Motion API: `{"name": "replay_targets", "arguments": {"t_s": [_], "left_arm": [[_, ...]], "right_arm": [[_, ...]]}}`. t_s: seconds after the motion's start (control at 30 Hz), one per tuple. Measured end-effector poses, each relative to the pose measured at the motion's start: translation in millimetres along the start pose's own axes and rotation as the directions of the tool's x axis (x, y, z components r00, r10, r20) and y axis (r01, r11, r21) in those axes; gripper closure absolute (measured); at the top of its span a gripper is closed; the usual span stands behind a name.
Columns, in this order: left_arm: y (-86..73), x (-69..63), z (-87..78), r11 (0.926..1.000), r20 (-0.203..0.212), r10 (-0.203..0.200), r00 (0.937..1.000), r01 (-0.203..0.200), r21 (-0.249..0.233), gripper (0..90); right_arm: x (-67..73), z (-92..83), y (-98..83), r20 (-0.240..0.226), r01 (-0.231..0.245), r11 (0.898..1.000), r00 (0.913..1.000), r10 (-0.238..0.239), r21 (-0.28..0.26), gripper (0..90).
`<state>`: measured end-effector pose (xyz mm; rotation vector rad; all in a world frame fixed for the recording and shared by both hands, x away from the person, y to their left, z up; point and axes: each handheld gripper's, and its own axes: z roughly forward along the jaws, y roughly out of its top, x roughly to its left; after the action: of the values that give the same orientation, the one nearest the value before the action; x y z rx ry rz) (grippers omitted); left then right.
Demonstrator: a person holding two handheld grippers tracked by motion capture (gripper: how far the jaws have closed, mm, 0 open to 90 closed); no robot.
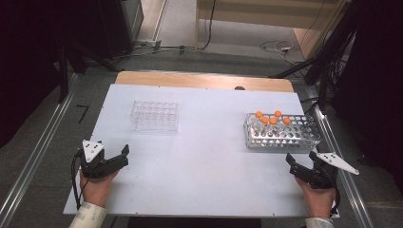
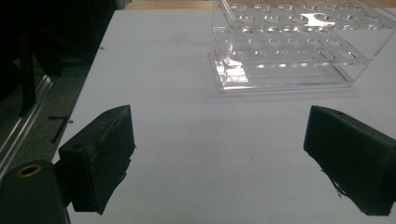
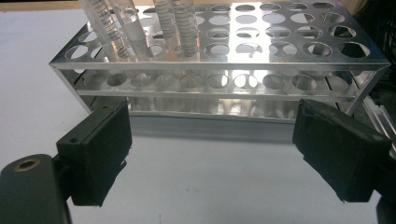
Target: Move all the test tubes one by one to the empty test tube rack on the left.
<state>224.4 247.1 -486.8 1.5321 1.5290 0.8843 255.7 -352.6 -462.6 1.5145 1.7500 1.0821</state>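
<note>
Metal rack [image 1: 283, 133] near table [image 1: 199, 156] edge, grippers apart

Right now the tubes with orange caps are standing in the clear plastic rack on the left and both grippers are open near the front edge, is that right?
Not quite. The tubes with orange caps stand in the metal rack on the right, as the high view shows; the clear plastic rack on the left holds none. The rest is right: the left gripper and right gripper are both open near the front edge.
</note>
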Motion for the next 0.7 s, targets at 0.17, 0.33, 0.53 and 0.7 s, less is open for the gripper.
{"name": "replay_targets", "arguments": {"t_s": [0.17,0.33,0.53,0.7], "left_arm": [[-0.2,0.3,-0.1,1.0000,0.001,-0.001,1.0000,0.001,-0.002,9.3],[-0.2,0.3,-0.3,1.0000,0.001,0.000,1.0000,0.000,-0.002,9.3],[-0.1,0.1,-0.1,1.0000,0.002,0.000,1.0000,0.000,-0.003,9.3],[0.0,-0.4,0.0,1.0000,0.005,0.003,1.0000,-0.003,-0.004,9.3]], "right_arm": [[1.4,1.4,0.9,-0.001,0.004,1.000,1.0000,-0.004,0.000,10.3],[3.4,5.1,2.6,-0.002,0.018,1.000,0.9998,-0.018,0.005,10.4],[3.5,5.0,4.2,-0.001,0.012,1.000,0.9999,-0.012,0.002,10.4],[4.4,2.2,10.3,0.016,0.006,1.000,0.9999,-0.005,-0.028,8.8]]}}
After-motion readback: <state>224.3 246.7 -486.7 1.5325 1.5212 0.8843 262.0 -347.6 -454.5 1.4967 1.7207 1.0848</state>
